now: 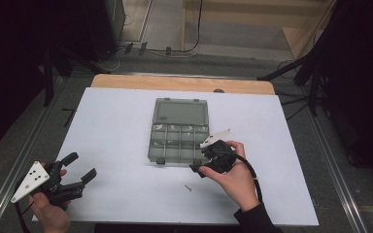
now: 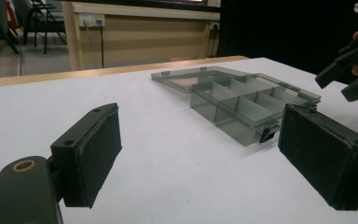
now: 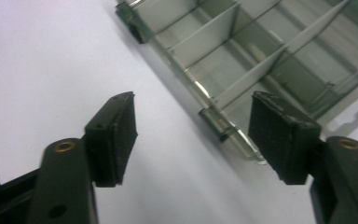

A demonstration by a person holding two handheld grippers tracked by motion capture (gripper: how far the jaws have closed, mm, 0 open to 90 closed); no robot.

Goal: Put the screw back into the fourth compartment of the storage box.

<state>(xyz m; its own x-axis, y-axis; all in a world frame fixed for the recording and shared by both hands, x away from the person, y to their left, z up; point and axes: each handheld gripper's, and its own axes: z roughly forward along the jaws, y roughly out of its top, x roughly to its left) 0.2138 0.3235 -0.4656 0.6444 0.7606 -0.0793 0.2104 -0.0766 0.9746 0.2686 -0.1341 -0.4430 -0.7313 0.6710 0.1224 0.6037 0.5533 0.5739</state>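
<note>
A smoky clear compartment box [image 1: 179,131] lies open in the middle of the white table [image 1: 116,121], its lid flat on the far side and its dividers showing. My left gripper [image 1: 83,165] rests at the table's front left corner, open, with its pads [image 2: 98,154] wide apart and aimed at the box [image 2: 242,100]. My right gripper [image 1: 201,160] hovers at the box's front right corner, open, nothing between its pads. In the right gripper view the box's front edge and a latch [image 3: 216,126] lie just beyond the gap [image 3: 193,128]. The right gripper [image 2: 349,77] also appears far right in the left gripper view.
A small dark screw [image 1: 188,187] lies on the table in front of the box, left of the right hand. A wooden strip [image 1: 182,83] borders the table's far edge. Dark stands and cables crowd the floor behind and at both sides.
</note>
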